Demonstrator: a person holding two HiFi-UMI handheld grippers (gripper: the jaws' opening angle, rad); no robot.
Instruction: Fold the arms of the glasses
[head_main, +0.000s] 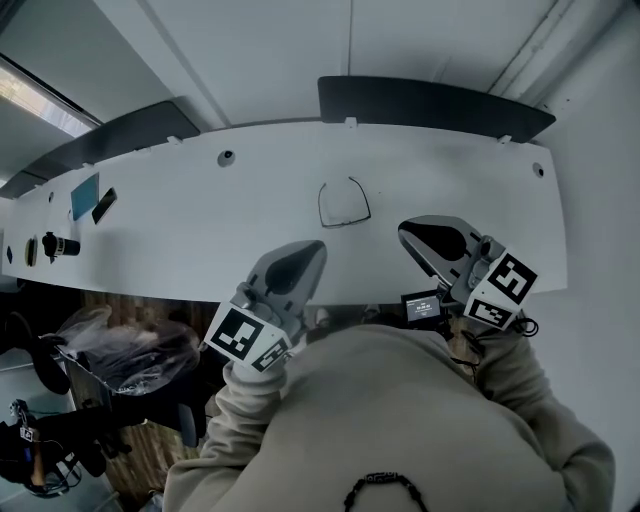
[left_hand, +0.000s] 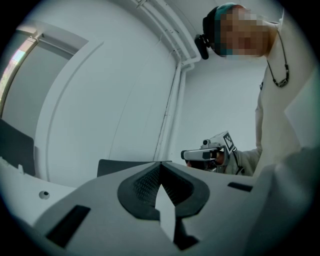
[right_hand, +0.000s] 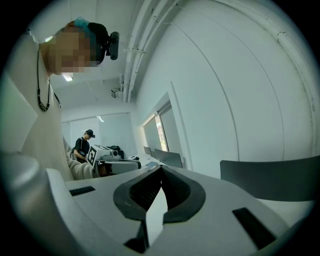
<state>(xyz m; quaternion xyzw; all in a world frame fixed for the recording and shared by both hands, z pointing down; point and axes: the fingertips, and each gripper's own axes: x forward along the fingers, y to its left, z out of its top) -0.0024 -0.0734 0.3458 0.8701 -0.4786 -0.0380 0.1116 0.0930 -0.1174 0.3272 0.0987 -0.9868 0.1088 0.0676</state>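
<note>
A pair of thin dark-framed glasses (head_main: 343, 204) lies on the white table (head_main: 200, 230), its arms spread toward me. My left gripper (head_main: 307, 256) hovers near the table's front edge, below and left of the glasses, shut and holding nothing. My right gripper (head_main: 408, 233) hangs to the right of the glasses, also shut and empty. In the left gripper view the jaws (left_hand: 161, 176) meet at the tips, with the right gripper (left_hand: 192, 155) seen beyond. In the right gripper view the jaws (right_hand: 161, 175) are likewise together, and the left gripper (right_hand: 132, 164) shows past them.
At the table's left end lie a blue card (head_main: 84, 196), a dark phone (head_main: 103, 204) and a small black object (head_main: 57, 245). Dark chair backs (head_main: 430, 106) stand behind the table. A cart with plastic bags (head_main: 120, 350) sits at lower left. Another person (right_hand: 83, 142) stands in the room's background.
</note>
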